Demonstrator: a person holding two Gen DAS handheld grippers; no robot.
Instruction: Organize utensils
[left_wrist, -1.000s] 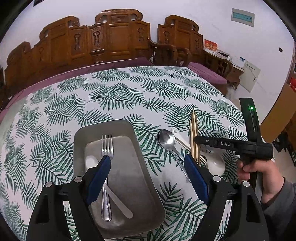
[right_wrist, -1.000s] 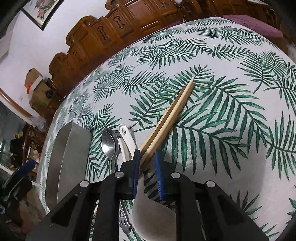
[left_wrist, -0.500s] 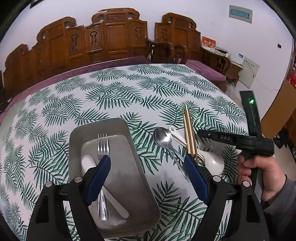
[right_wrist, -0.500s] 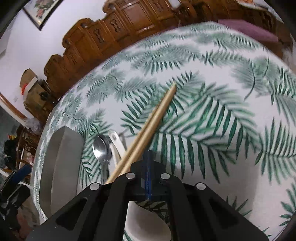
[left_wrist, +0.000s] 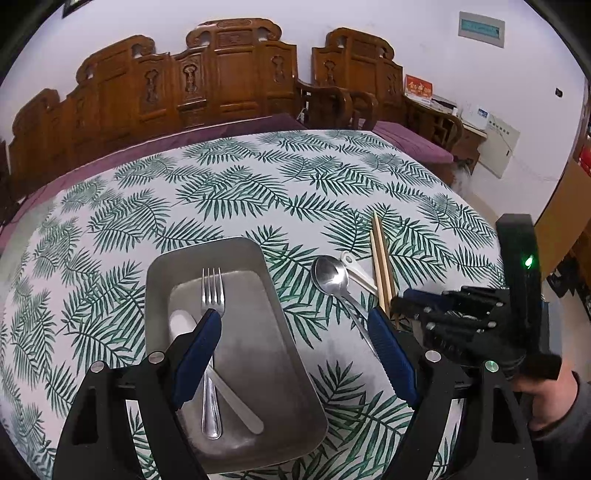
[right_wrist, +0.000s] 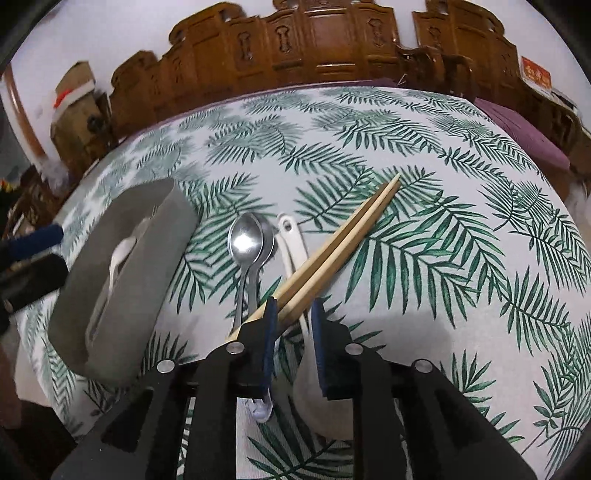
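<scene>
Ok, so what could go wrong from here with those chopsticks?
1. The right gripper's jaws are opening with the chopsticks slanted between them and hard against one pad. Closing from here might catch only one stick, or twist the pair.
2. The chopsticks lie across the white spoon, with the metal spoon close beside it. Dragging them could likely shove both.

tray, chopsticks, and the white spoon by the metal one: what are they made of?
Tray: looks like brushed stainless steel, dull grey sheen, no sharp reflections.
Chopsticks: likely wood or bamboo, pale tan, matte, square section.
White spoon: ceramic or plastic, can't tell which; smooth, opaque, with a hole in the handle end.
</scene>
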